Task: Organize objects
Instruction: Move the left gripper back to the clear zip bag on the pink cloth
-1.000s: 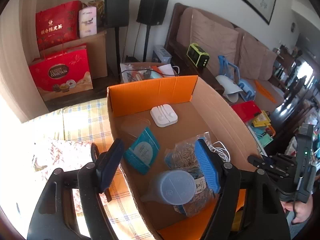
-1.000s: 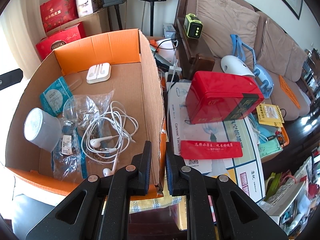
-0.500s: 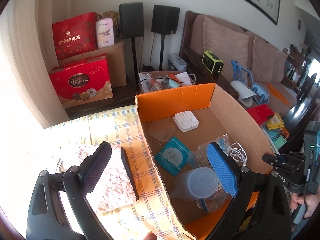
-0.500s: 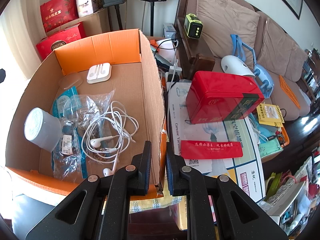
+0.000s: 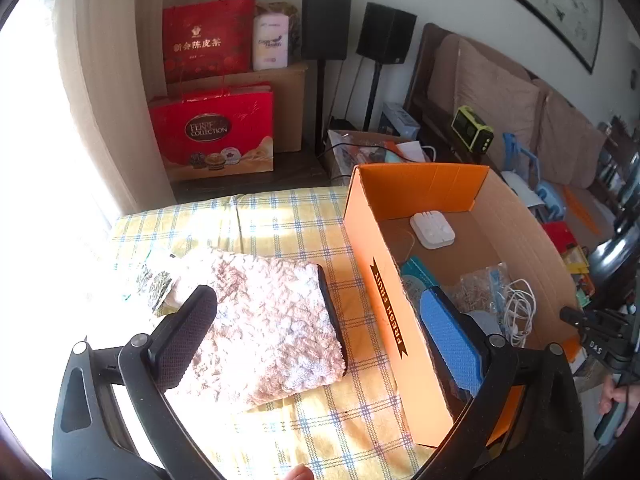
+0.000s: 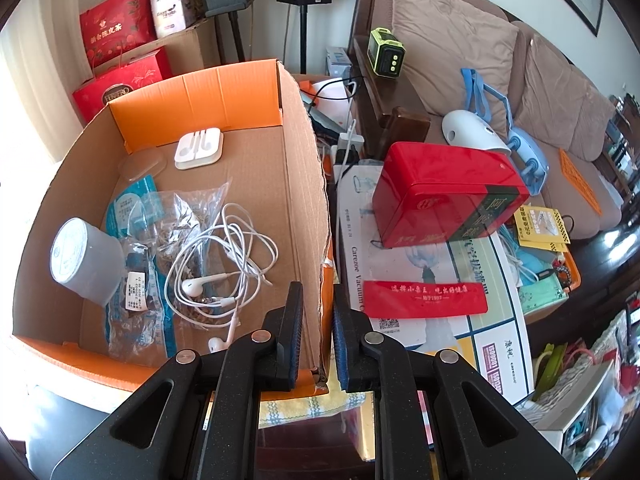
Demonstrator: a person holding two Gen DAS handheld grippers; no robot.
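An orange cardboard box (image 5: 384,264) stands on a yellow checked cloth (image 5: 280,220). It holds a white earphone case (image 6: 199,148), tangled white earphones (image 6: 224,256), a grey cup (image 6: 86,262), plastic bags (image 6: 168,216) and a teal packet (image 6: 130,202). My right gripper (image 6: 317,334) is shut on the box's right wall (image 6: 310,200). My left gripper (image 5: 316,340) is open and empty, over a fluffy pink cushion (image 5: 268,324) left of the box; its blue right pad (image 5: 450,340) overlaps the box's left wall.
A red tin (image 6: 444,192) and printed cartons (image 6: 424,280) lie right of the box. A sofa (image 6: 520,92) with clutter stands behind. Red gift bags (image 5: 212,132), a brown carton and speakers (image 5: 326,26) stand at the back left. A patterned packet (image 5: 154,284) lies beside the cushion.
My left gripper has swung left, out from over the box to above the pink cushion. The right gripper has stayed shut on the box wall.
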